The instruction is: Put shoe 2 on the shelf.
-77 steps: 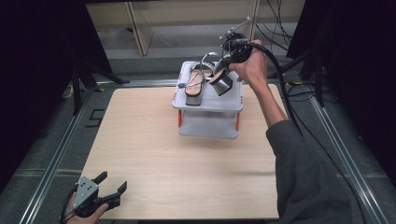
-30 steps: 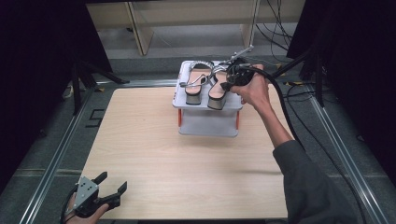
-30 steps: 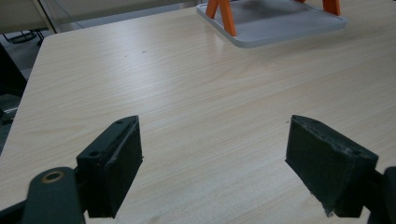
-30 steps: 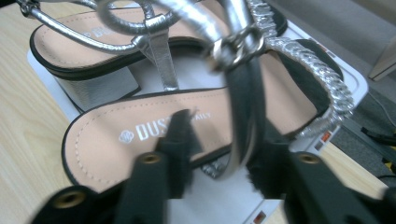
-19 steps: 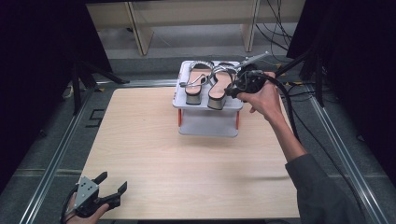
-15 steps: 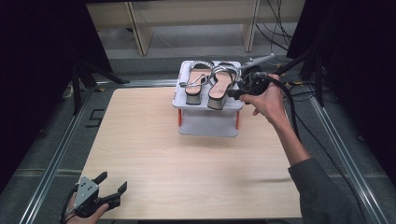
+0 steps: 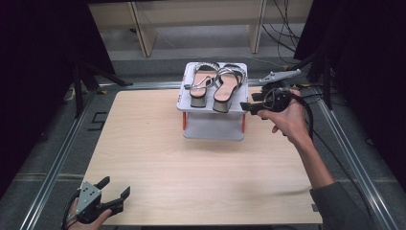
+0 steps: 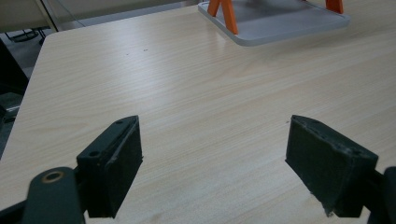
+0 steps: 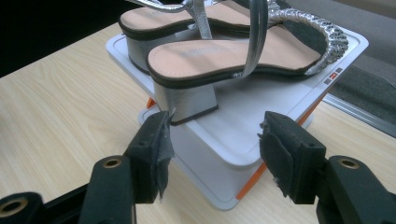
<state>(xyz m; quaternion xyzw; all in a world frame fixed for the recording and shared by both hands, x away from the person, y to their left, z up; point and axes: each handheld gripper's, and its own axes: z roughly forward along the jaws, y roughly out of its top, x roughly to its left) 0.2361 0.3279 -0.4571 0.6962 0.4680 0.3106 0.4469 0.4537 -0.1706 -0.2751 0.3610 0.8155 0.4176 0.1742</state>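
Left hand-held gripper (image 7: 114, 197) rests wide open at the table's (image 7: 158, 153) near corner; two sandals (image 7: 216, 86) lie side by side on a grey stand (image 7: 213, 125), heels toward the person, toes away; the right hand-held gripper (image 7: 245, 106), just beside their right, has just been opening its empty jaws.

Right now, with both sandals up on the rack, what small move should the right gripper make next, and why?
Probably ease the right gripper back from the rack. Both sandals, left and right, sit side by side on its top shelf, and the jaws, which have just been opening, stand apart with nothing between them.
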